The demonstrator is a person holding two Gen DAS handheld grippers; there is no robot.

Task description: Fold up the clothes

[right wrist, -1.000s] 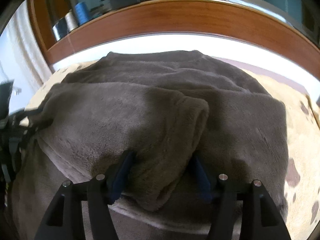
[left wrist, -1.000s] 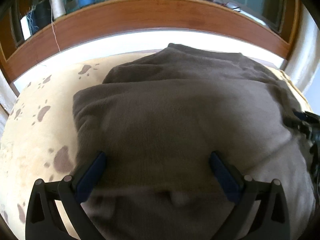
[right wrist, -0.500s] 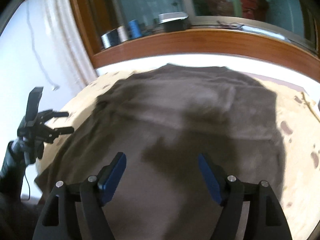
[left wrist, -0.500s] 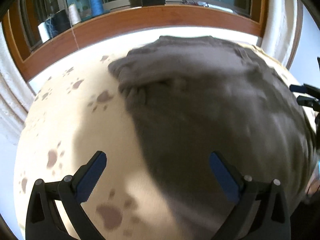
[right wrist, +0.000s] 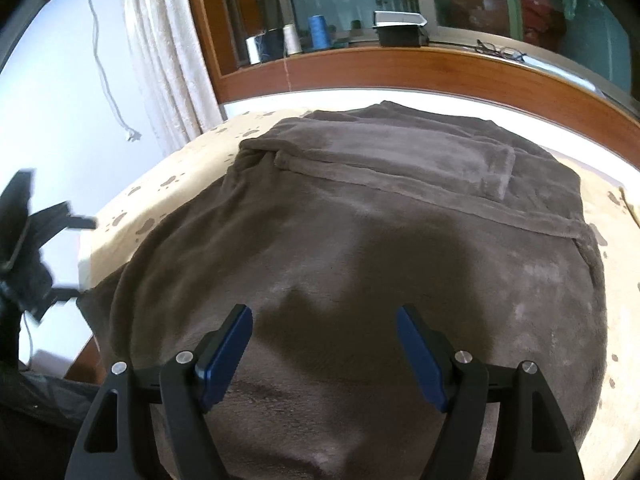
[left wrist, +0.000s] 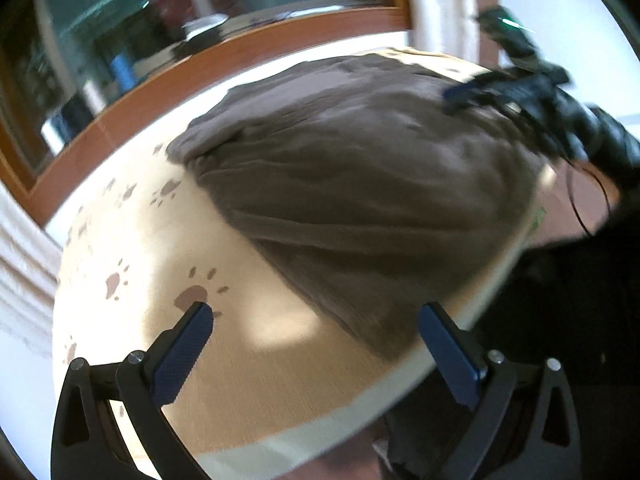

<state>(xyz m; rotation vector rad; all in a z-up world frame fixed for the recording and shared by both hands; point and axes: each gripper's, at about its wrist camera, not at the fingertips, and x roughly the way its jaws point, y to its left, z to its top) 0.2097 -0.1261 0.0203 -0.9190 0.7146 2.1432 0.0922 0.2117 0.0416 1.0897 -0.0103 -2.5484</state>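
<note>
grey fleece garment [right wrist: 360,240] flat, both claws empty above it

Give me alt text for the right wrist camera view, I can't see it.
A brown fleece garment lies folded on a cream paw-print cover, filling most of the view. The right gripper hovers open above its near part, holding nothing. Thread spools stand on the wooden sill behind.

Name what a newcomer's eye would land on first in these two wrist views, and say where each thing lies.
A big grey-brown fleece garment dominates, spread over the cream paw-print cover below a wooden window frame. The right gripper hangs open over the garment's near part; the left gripper is open above bare cover. Thread spools stand on the sill.
</note>
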